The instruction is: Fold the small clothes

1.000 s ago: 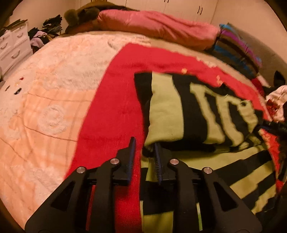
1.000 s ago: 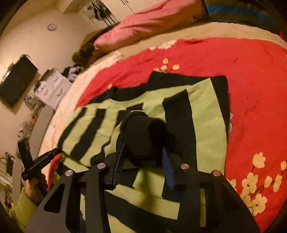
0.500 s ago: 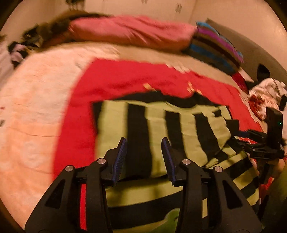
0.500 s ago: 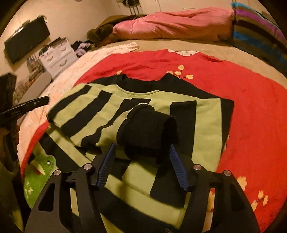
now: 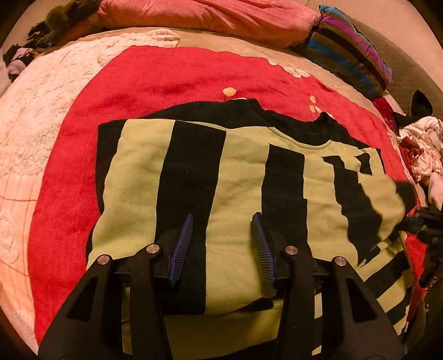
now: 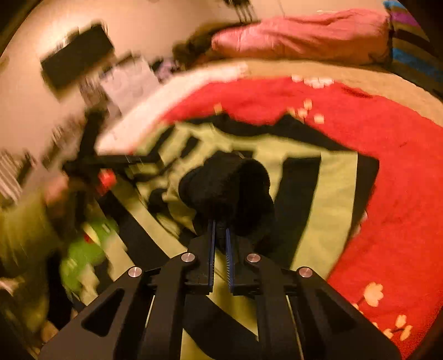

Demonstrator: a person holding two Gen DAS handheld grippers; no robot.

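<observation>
A bed fills both wrist views. On it lies a red blanket (image 5: pixel 171 80) printed with small pale flowers, and on the blanket one small sweater (image 5: pixel 238 177) in green and black stripes, spread flat with its neckline toward the far side. No box, basket or other container shows in either view.

In the left wrist view, the left gripper (image 5: pixel 223 243) hangs over the near half of the sweater. Its two blue-padded fingers stand apart and are spreading wider. Striped cloth lies beneath the gap between them, but the pads do not press on it. The sweater's body stretches away from this gripper toward the pillows.

In the right wrist view, which is blurred on its left side, the right gripper (image 6: pixel 220 235) has its two fingers drawn together, clamped on the black cuff (image 6: pixel 225 184) of one sleeve. The cuff bulges up just beyond the fingertips, above the striped body of the sweater.

Beyond the blanket, at the head of the bed, lie one long pink pillow (image 5: pixel 210 15) and one cushion (image 5: pixel 351 52) striped in blue, purple and dark tones. At the right edge of the left wrist view sits a heap of white and red clothes (image 5: pixel 423 155); how many pieces it holds cannot be told. A cream blanket (image 5: pixel 36 116) covers the bed's left side.
</observation>
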